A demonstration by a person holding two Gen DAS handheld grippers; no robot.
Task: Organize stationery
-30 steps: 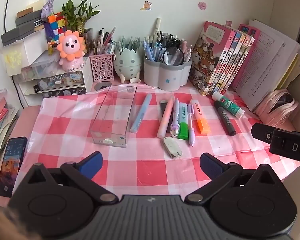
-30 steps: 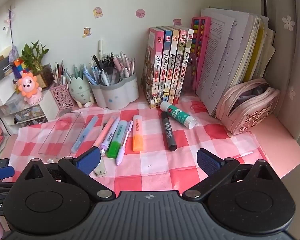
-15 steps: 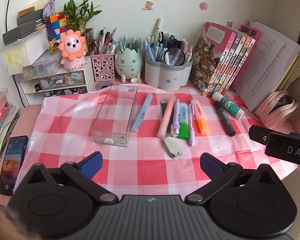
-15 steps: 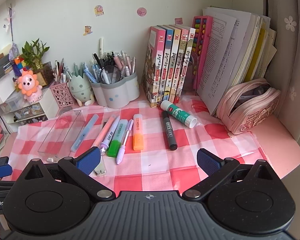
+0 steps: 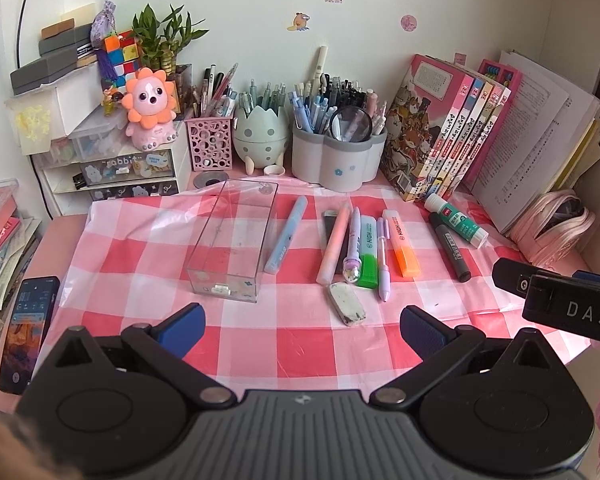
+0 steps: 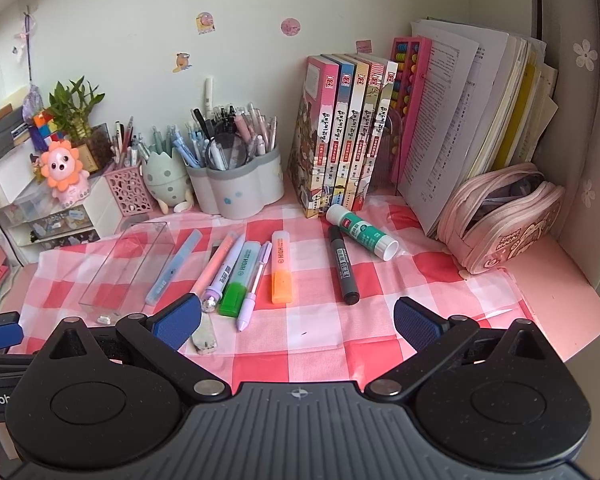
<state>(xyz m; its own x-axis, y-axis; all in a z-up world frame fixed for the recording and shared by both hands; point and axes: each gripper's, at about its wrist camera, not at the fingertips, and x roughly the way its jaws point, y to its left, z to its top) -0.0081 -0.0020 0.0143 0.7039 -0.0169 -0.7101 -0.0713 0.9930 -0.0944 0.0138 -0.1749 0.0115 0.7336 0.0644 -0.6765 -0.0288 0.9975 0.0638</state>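
Observation:
A clear plastic box (image 5: 232,240) (image 6: 126,266) lies empty on the pink checked cloth. To its right lie a blue pen (image 5: 286,234), a pink pen (image 5: 334,244), a green highlighter (image 5: 369,258), an orange highlighter (image 5: 402,242) (image 6: 282,266), a black marker (image 5: 450,246) (image 6: 343,266), a glue stick (image 5: 456,220) (image 6: 362,232) and a worn eraser (image 5: 347,303). My left gripper (image 5: 302,326) hangs open near the cloth's front edge, nothing between its fingers. My right gripper (image 6: 296,322) is open too, in front of the highlighters and marker.
Pen holders (image 5: 338,160), a pink mesh cup (image 5: 210,142) and a drawer unit (image 5: 128,176) line the back wall. Books (image 5: 448,132) and papers stand at the right, with a pink pencil pouch (image 6: 504,216). A phone (image 5: 28,332) lies at the left edge.
Both grippers have edged slightly; the scene sits a little lower in the left view. Nothing on the cloth has moved, and both grippers remain open.

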